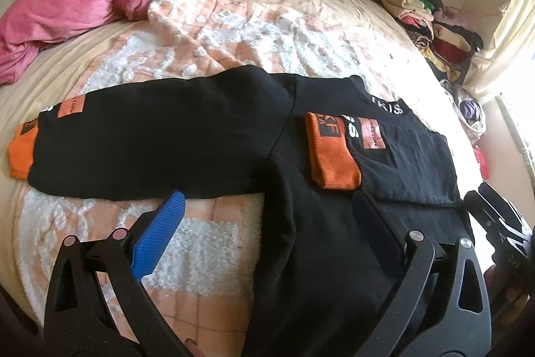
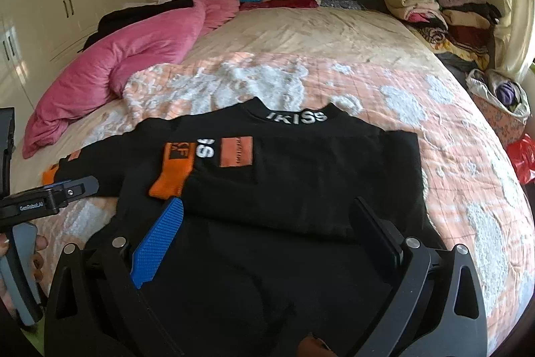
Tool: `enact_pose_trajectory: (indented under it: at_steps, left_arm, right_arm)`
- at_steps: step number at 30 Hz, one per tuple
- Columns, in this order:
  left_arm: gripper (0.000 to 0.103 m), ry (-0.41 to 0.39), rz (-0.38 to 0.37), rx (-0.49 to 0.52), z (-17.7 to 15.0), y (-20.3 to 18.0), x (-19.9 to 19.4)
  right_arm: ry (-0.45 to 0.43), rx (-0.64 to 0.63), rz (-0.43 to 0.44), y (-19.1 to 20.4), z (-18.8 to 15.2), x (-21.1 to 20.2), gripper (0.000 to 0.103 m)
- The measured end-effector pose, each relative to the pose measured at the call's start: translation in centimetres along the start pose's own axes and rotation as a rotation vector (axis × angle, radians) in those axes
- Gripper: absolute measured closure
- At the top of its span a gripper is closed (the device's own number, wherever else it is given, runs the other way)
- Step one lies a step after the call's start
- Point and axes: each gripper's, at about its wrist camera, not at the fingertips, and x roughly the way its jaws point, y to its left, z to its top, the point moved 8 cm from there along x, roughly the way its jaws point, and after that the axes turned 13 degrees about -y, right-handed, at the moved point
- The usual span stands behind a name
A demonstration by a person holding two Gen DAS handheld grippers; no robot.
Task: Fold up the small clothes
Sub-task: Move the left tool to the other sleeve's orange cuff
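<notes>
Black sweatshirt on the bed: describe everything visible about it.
The black sweatshirt lies flat on the peach-and-white blanket, collar away from the camera, reading "IKISS" in white. It looks like soft knit, with orange cuffs and orange patches. One sleeve is folded across the chest; the other stretches out sideways. Neither gripper holds it.

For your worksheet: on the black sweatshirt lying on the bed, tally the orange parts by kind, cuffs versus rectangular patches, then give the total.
On the black sweatshirt:
Orange cuffs: 2 (folded sleeve, outstretched sleeve)
Orange rectangular patches: 2 (near the folded cuff, near the outstretched cuff)
Total: 4
</notes>
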Motion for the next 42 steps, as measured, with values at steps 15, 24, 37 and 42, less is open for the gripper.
enact_pose_trajectory:
  at_steps: [15,24,37,42]
  left_arm:
    - [0.009,-0.060,0.103,-0.091,0.8,5.8,-2.0]
    - [0.009,-0.080,0.174,-0.150,1.0,10.2,-2.9]
    - [0.009,-0.077,0.278,-0.214,0.3,16.2,-3.2]
    - [0.009,-0.064,0.300,-0.242,-0.2,18.0,-2.7]
  right_arm:
    - [-0.032,-0.075,0.060,4.7,1.6,0.1,0.004]
    - [-0.033,-0.141,0.123,9.2,1.9,1.1,0.004]
    - [-0.013,-0.211,0.211,14.9,0.4,2.3,0.004]
    - [-0.003,-0.229,0.234,16.5,-0.3,2.6,0.004]
